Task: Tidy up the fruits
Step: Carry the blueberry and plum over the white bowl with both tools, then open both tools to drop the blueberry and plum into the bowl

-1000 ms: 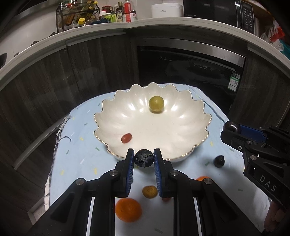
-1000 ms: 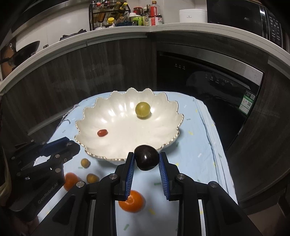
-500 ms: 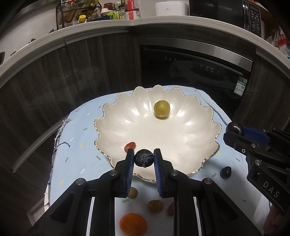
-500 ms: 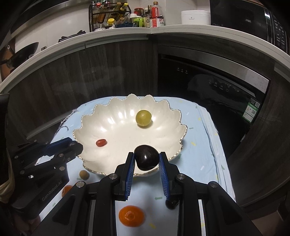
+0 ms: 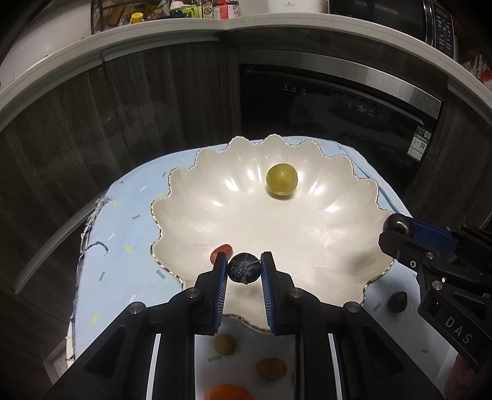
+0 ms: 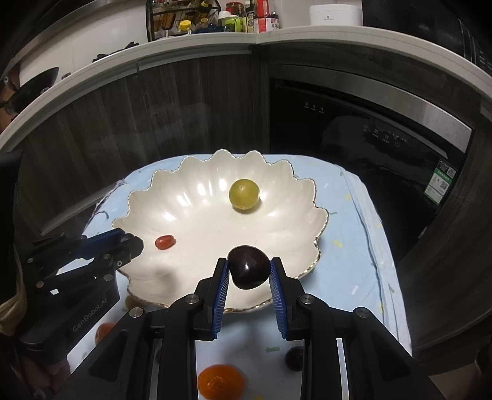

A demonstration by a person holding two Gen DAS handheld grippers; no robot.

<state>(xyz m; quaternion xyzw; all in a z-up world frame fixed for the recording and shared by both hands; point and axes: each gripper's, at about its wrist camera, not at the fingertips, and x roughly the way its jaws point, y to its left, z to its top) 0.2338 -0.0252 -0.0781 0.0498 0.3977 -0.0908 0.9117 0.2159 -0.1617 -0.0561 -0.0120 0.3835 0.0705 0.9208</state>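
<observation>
Now both fruits are carried in over the scalloped bowl (image 5: 347, 172), clamped in the left gripper (image 5: 244, 270) and right gripper (image 6: 249, 272), ready for release.

A black dishwasher (image 6: 363, 123) under a white counter (image 6: 215, 40) holding bottles (image 6: 246, 20).

"DAS" on the right tool (image 5: 396, 229), "GenRobot.AI" on the left tool (image 6: 132, 244)

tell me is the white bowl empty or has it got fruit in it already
Not empty. The scalloped white bowl holds a yellow-green round fruit and a small red one. The two dark fruits are in the grippers, not in it.
</observation>
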